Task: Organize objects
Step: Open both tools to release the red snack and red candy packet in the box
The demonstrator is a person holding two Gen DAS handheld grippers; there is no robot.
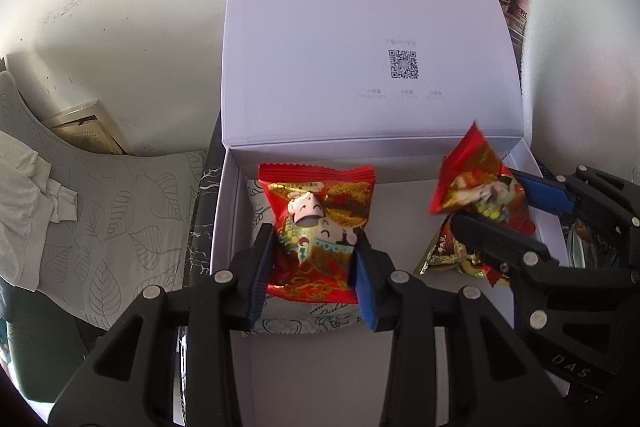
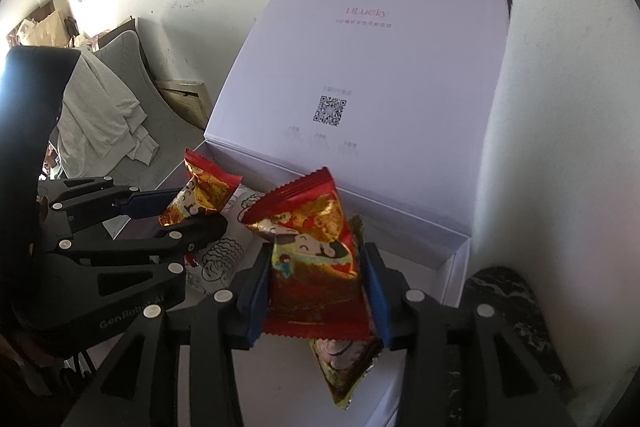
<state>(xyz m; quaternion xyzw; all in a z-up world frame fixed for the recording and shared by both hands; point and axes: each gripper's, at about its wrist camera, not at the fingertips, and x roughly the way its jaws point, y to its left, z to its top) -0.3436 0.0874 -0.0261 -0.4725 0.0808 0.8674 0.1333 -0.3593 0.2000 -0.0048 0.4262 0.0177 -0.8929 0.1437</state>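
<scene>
Item: your left gripper (image 1: 314,267), jaws clenched on a red snack packet (image 1: 320,227) above the white box (image 1: 228,211), near its left wall. Item: your right gripper (image 2: 318,291), jaws grasping a second red packet (image 2: 316,259) by the right wall, over a gold-edged packet (image 2: 344,367). Step: placing. Next, likely lower, then release inside the box.

light: soft daylight | edges: fisheye bend, dark corners | focus: slightly soft
</scene>
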